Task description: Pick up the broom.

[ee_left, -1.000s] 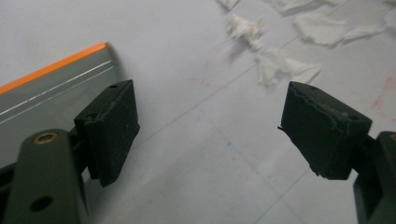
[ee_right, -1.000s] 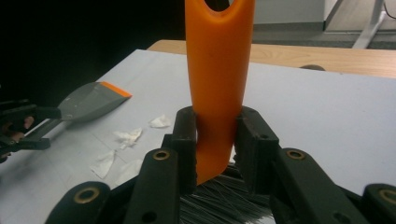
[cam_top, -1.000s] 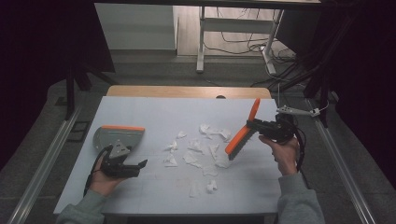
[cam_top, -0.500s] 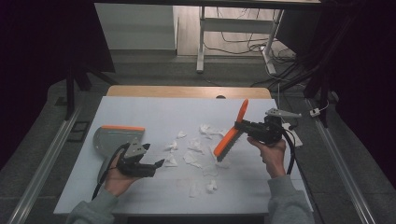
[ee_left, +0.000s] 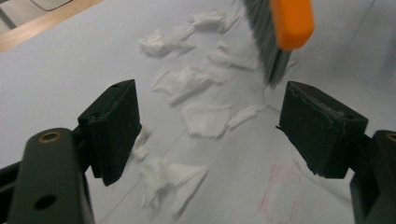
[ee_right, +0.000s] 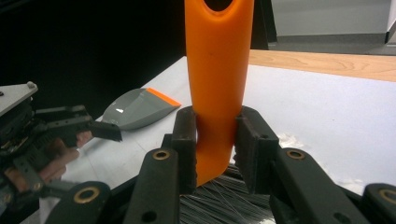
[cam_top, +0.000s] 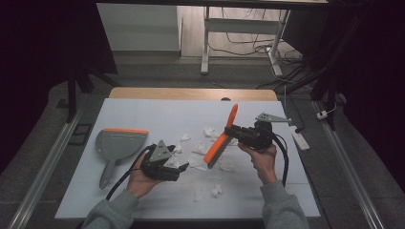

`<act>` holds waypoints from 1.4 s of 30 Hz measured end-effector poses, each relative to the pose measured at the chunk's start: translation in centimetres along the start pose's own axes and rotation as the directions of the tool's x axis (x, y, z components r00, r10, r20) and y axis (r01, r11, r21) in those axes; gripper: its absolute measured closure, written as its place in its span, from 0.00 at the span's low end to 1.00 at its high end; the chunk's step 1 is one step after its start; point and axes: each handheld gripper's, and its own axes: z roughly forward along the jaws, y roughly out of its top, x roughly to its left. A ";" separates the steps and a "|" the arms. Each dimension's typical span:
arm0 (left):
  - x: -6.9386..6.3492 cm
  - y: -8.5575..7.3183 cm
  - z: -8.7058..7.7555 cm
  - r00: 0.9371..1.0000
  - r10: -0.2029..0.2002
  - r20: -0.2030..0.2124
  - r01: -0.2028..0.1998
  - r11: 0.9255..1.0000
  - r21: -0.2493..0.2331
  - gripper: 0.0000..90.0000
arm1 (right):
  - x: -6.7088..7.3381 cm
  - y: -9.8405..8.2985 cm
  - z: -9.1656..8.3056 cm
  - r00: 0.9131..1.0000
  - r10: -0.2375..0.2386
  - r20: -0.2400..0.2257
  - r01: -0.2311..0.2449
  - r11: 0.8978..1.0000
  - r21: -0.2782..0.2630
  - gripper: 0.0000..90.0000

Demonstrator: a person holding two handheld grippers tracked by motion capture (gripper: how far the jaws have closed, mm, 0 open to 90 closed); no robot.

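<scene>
Over the white bench [cam_top: 143, 109], the right gripper [cam_top: 235, 131] had moved left — fingers pinching the orange brush [cam_top: 220, 143] above the paper scraps [cam_top: 200, 148]. The left gripper [cam_top: 177, 168], fingers spread, had left the dustpan [cam_top: 119, 143] — sweeping looked ready.

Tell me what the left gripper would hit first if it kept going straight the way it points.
Probably the torn paper scraps on the table; the left gripper is open and aimed over them, with the brush bristles just beyond. Depth is uncertain.

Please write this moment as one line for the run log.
right claw: shut on brush | left claw: open, holds nothing | paper scraps: scattered on table | dustpan: lies on table, untouched
</scene>
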 end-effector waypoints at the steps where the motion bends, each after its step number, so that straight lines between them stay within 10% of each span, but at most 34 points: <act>1: -0.2 0.2 0.3 1.000 0.010 0.005 -0.010 1.000 0.001 0.24 | 0.0 0.0 0.0 1.000 0.000 0.000 0.000 1.000 0.000 0.78; 9: -3.2 2.5 3.4 0.995 0.092 0.047 -0.091 0.996 -0.006 0.23 | 0.7 -0.4 0.5 1.000 0.005 -0.003 -0.005 1.000 -0.022 0.78; 18: -3.1 2.6 5.3 0.999 0.054 -0.001 -0.054 0.998 -0.020 0.28 | 1.3 -0.7 1.0 0.999 0.034 -0.041 -0.036 0.998 -0.050 0.78; 26: -2.8 2.5 6.5 1.000 0.023 -0.014 -0.024 0.999 -0.030 0.48 | 1.8 -0.9 1.4 0.996 0.072 -0.057 -0.077 0.993 -0.086 0.78; 31: -2.4 2.6 6.4 1.000 0.014 -0.021 -0.015 0.998 -0.056 0.83 | 2.0 -1.3 1.7 0.995 0.080 -0.066 -0.086 0.993 -0.085 0.78; 42: -1.3 2.4 5.3 1.000 0.026 -0.009 -0.026 0.999 -0.022 0.90 | 2.8 -1.2 2.0 0.998 0.041 -0.048 -0.043 0.997 -0.062 0.76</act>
